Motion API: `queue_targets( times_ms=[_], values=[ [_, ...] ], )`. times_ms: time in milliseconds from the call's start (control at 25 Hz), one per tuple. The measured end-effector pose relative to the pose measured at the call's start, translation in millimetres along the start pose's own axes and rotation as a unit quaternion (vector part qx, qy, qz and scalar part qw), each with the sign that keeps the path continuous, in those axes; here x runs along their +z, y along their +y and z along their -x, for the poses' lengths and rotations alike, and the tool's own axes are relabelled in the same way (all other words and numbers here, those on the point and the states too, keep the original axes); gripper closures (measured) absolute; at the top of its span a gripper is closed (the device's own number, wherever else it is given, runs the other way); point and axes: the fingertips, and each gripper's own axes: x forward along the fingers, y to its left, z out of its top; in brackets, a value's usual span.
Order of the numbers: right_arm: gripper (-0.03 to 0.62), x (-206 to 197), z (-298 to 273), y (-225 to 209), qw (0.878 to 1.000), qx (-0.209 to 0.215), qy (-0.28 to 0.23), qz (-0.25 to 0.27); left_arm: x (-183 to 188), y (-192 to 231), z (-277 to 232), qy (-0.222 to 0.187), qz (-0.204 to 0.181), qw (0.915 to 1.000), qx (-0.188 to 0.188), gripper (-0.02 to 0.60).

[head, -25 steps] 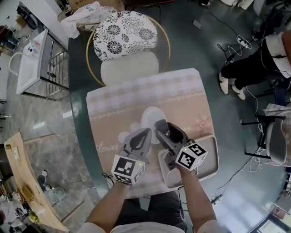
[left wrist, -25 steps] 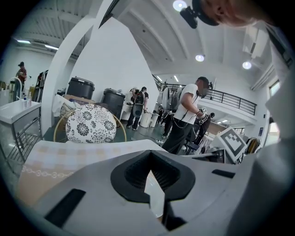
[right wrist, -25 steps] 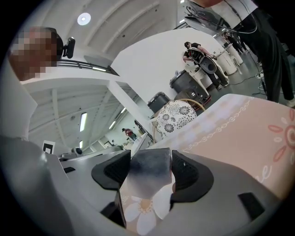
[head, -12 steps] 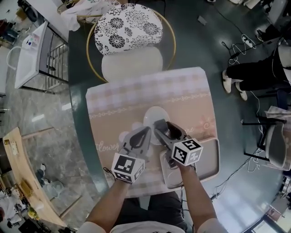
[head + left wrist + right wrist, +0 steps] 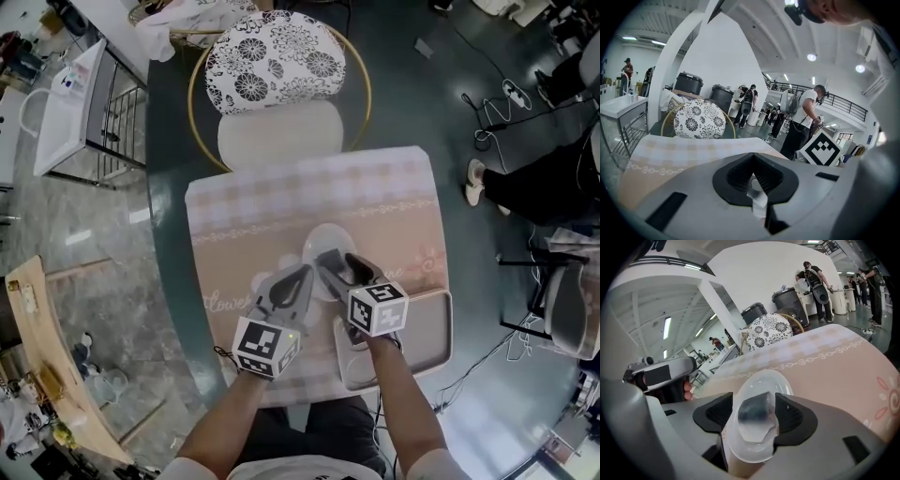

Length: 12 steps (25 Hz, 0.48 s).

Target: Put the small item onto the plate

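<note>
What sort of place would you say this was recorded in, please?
Probably a large open workshop or lab hall: a mezzanine railing overhead, several people standing about, and loose cables on the floor beside the cloth-covered table.

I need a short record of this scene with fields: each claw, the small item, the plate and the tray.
left claw: shut, at the plate's left edge
right claw: shut on the small item
small item: translucent cup with a dark part inside, not yet on the plate
plate: white, on the tablecloth, just ahead of the right claw
tray: pale, at the table's near right corner
</note>
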Motion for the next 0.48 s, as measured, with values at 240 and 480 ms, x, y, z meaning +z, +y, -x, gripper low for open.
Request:
queue_targets(
  times_ms=[240, 480],
  values=[
    [0.304, 6, 1, 3, 1.0, -0.005, 0.007, 0.009, 3, 0, 4, 0.0, 0.003, 1.0, 0.006, 0.577],
    [0.304, 27, 26, 21, 1.0, 0.005, -0.008, 0.003, 17, -10, 13, 0.002, -0.004, 0.9999, 0.013, 0.577]
  ],
)
